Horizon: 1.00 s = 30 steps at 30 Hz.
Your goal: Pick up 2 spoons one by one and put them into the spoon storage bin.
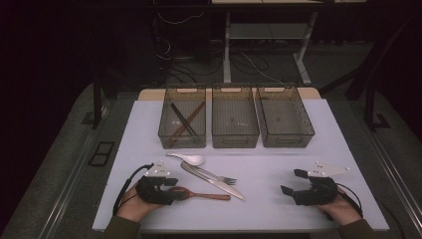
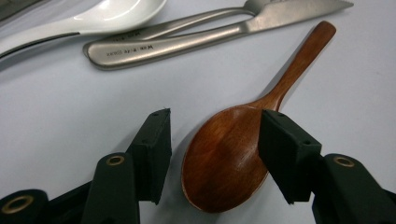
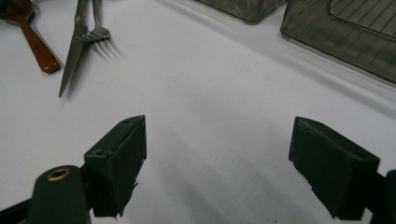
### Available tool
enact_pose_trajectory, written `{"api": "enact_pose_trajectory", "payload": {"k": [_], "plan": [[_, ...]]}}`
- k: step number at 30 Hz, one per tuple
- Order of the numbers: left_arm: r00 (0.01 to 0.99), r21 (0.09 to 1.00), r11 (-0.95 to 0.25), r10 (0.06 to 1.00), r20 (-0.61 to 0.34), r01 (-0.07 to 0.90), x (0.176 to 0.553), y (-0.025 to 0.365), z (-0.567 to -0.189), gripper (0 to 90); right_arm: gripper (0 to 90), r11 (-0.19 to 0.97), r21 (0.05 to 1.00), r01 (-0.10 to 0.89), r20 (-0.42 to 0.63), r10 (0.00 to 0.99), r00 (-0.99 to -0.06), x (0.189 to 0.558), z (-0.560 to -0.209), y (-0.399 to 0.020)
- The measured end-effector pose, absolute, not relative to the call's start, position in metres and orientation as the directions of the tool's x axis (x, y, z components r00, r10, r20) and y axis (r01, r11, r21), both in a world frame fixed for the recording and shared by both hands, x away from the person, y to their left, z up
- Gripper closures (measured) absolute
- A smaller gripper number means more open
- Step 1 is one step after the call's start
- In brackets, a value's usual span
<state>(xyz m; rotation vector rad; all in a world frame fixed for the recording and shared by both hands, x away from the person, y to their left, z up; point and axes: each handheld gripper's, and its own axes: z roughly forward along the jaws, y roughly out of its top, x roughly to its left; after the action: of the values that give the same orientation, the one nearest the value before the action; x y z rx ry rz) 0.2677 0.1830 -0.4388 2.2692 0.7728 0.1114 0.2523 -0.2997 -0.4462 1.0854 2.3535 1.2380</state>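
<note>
A brown wooden spoon [image 1: 201, 195] lies on the white table [image 1: 278, 159] near the front left, handle pointing right. My left gripper [image 1: 172, 189] is open and straddles its bowl. In the left gripper view the bowl of the wooden spoon [image 2: 224, 158] lies between the two pads of the left gripper [image 2: 217, 140]; the left pad stands clear of it, and the right pad is at its edge. My right gripper [image 1: 291, 181] rests at the front right, open, with bare table between the jaws of the right gripper [image 3: 217, 158].
A steel knife [image 1: 219, 184], a fork [image 1: 221, 177] and a white ceramic spoon [image 1: 189, 158] lie just beyond the wooden spoon. Three smoky plastic bins stand in a row at the back; the left bin [image 1: 161, 130] holds chopsticks, beside the middle bin [image 1: 235, 142] and right bin [image 1: 287, 142].
</note>
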Motion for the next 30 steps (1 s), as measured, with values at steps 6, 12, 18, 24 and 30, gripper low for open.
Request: {"api": "enact_pose_trajectory", "payload": {"k": [6, 12, 18, 24, 30], "plan": [[0.834, 0.650, -0.591, 0.538, -0.125, 0.478, 0.266, 0.180, -0.440, 42.3, 18.5, 0.351, 0.795, 0.496, 0.104, 0.726, -0.680, 0.253, -0.446, -0.301], [0.852, 0.643, -0.625, 0.516, -0.085, 0.443, 0.264, 0.179, -0.440, 43.3, 18.5, 0.352, 0.794, 0.496, 0.104, 0.725, -0.681, 0.253, -0.446, -0.301], [0.867, 0.644, -0.638, 0.491, -0.083, 0.423, 0.260, 0.178, -0.439, 49.6, 18.5, 0.352, 0.793, 0.497, 0.104, 0.725, -0.680, 0.253, -0.446, -0.301], [0.881, 0.643, -0.649, 0.466, -0.087, 0.407, 0.258, 0.178, -0.439, 57.5, 18.5, 0.352, 0.793, 0.497, 0.102, 0.727, -0.679, 0.252, -0.446, -0.301], [0.894, 0.647, -0.660, 0.442, -0.077, 0.382, 0.256, 0.181, -0.437, 65.3, 18.5, 0.353, 0.793, 0.496, 0.102, 0.726, -0.680, 0.253, -0.446, -0.301]]}}
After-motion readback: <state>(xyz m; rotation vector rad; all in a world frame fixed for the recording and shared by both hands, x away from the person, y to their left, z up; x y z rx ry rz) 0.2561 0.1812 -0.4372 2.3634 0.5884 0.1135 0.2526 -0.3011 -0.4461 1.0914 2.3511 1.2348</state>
